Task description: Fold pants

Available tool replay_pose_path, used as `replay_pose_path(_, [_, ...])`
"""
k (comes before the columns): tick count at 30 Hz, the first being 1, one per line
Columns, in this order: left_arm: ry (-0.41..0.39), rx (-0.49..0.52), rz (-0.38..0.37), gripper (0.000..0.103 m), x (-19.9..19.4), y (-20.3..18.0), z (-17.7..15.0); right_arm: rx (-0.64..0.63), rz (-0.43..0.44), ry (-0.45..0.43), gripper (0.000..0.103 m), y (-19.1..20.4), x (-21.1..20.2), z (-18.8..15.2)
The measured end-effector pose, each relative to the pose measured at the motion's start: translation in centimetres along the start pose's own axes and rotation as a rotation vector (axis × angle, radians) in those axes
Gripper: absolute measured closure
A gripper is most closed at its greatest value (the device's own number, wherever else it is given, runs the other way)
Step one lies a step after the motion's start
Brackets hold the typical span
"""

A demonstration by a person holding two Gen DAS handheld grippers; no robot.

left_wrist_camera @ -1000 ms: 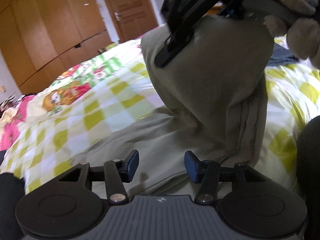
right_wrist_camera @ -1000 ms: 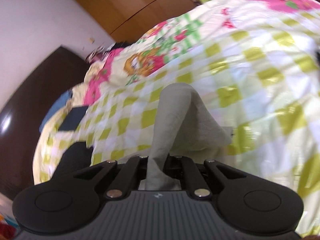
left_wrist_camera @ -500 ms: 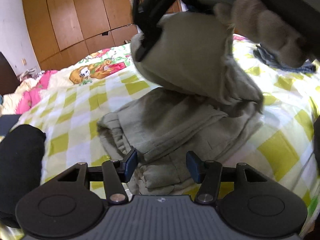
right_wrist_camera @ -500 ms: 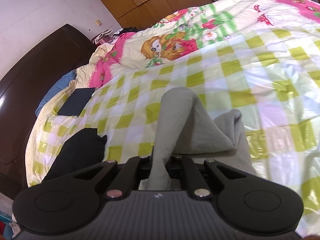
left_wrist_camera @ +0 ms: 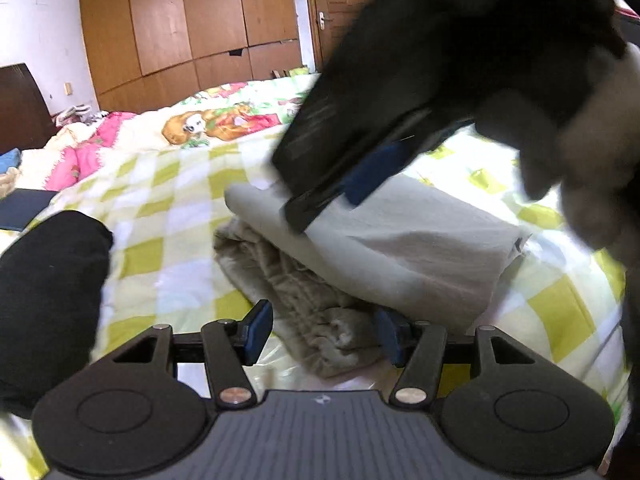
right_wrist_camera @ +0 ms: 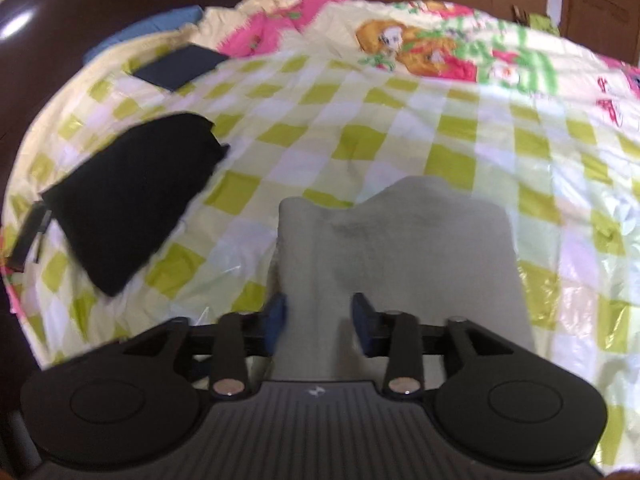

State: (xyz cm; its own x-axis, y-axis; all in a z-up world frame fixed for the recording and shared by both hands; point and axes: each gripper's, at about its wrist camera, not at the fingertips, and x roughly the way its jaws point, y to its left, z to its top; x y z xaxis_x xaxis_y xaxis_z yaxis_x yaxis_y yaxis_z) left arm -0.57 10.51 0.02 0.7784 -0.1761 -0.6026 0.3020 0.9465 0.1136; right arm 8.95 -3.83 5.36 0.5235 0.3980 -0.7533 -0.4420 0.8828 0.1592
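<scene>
While two grippers are worked over the bed, one pair of grey-green pants (left_wrist_camera: 360, 256) is seen, folded into a thick bundle near the middle of the checked quilt (left_wrist_camera: 168, 208). One black garment (right_wrist_camera: 128, 196) is laid to the bundle's left, and one dark flat rectangle (right_wrist_camera: 180, 66) farther off, near the headboard. The left gripper (left_wrist_camera: 324, 334) is held at the bundle's near edge, jaws partly apart, crumpled fabric lying between them, unpressed. The right gripper (right_wrist_camera: 318, 322) is seen with jaws opening; a ridge of cloth stands between them, touching the left pad, no longer pinched. A second ago that ridge was clamped tight and the upper layer was held aloft; since then it has been laid flat on the bundle.
</scene>
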Motion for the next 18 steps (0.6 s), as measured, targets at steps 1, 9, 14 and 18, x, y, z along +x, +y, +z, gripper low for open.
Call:
replay_pose_path(1, [-0.001, 0.011, 0.028, 0.033, -0.4, 0.2, 0.0, 0.012, -0.003, -0.024, 0.054, -0.6, -0.8, -0.2])
replay_pose_path(9, [-0.013, -0.03, 0.05, 0.029, 0.8, 1.6, 3.7, 0.175, 0.0, -0.071, 0.052, -6.4, -0.4, -1.4])
replay_pose_path(14, [0.099, -0.042, 0.025, 0.052, 6.7, 2.5, 5.0, 0.228, -0.009, -0.082, 0.052, -9.2, 0.2, -1.8])
replay_pose_path(18, [0.152, -0.022, 0.039, 0.078, 8.8, 3.0, 5.8, 0.21, -0.019, -0.085, 0.052, -10.1, 0.5, -2.1])
